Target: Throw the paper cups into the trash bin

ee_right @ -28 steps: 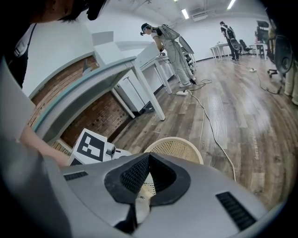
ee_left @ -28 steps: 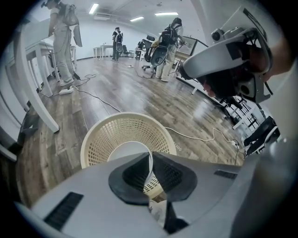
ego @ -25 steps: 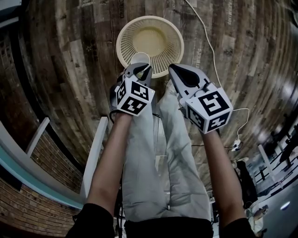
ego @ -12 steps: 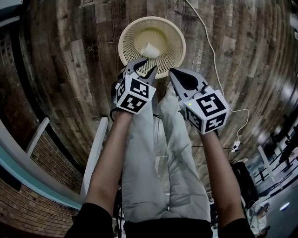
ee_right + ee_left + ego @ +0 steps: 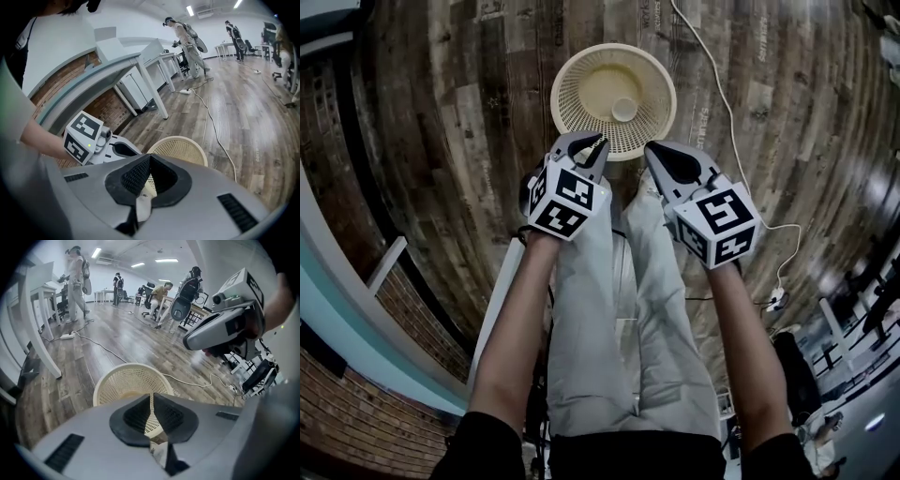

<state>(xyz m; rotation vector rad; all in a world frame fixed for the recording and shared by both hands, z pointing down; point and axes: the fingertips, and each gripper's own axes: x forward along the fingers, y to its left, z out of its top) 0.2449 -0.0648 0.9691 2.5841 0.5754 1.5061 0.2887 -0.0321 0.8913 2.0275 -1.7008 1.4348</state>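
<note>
On the plank floor (image 5: 459,141), just ahead of the person's pale-trousered legs (image 5: 619,309), stands the cream lattice trash bin (image 5: 581,75). One paper cup (image 5: 624,110) lies on its bottom, a little off centre, with a round end facing up. Only the head view, looking straight down, shows that cup. Both gripper views meet the bin from the side and catch its rim and wall, while the bottom is hidden behind the jaws.

From the head view, the left gripper (image 5: 600,143) and right gripper (image 5: 650,150) are side by side, just short of the bin's near rim and apart from each other. How the jaws stand is clearer in the gripper views.

The left gripper view shows its jaws drawn almost together. They have just been closing, and only a thin slit remains, with the bin's lattice showing through it and nothing between the pads. This view also takes in the flank of the right gripper, and far behind it an open room with people (image 5: 75,277) standing and seated.

The right gripper view shows its pads meeting at the tips and pinching nothing. It alone shows the left gripper's marker cube (image 5: 83,136) with a small green light. It also shows a brick wall (image 5: 112,112), white desks (image 5: 154,61) and a cable (image 5: 218,137) trailing across the floor beside the bin.
</note>
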